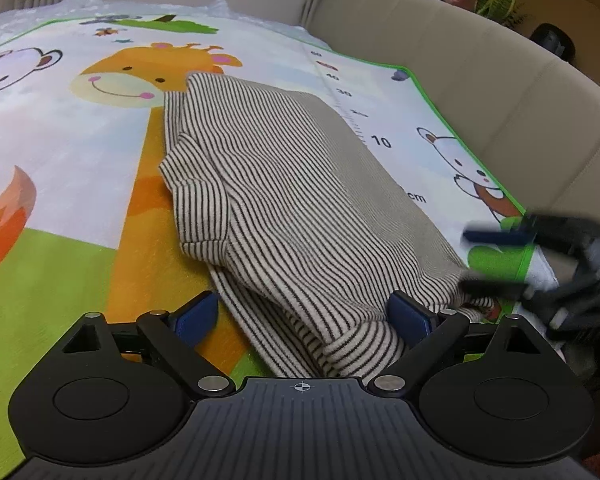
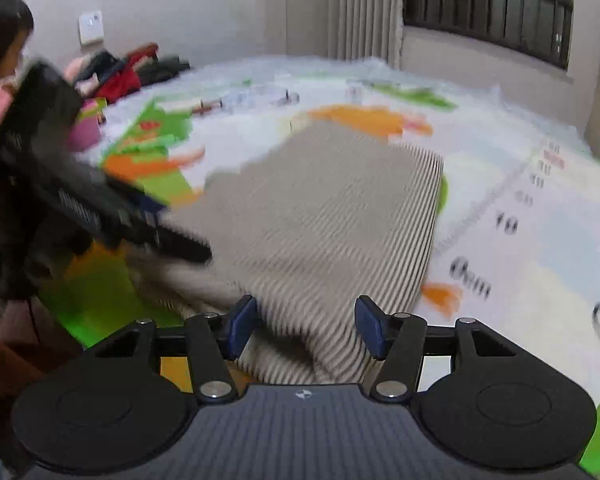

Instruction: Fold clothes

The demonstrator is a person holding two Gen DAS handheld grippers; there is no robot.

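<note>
The striped top point(image 1: 292, 200) under my left gripper point(image 1: 300, 320) was soft knitted cloth, matt and faintly fuzzy. The play mat point(image 1: 80, 184) looked like smooth printed foam with a slight sheen. My gripper's arms were matt black plastic with shiny metal rivets, its pads point(image 1: 196, 316) dull blue rubber. The sofa back point(image 1: 480, 92) looked like smooth beige leather.

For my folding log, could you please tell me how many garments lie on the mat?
1: a striped top in the middle of the mat, over the giraffe picture. More clothes are piled beyond the mat's far edge; others may be hidden.
</note>
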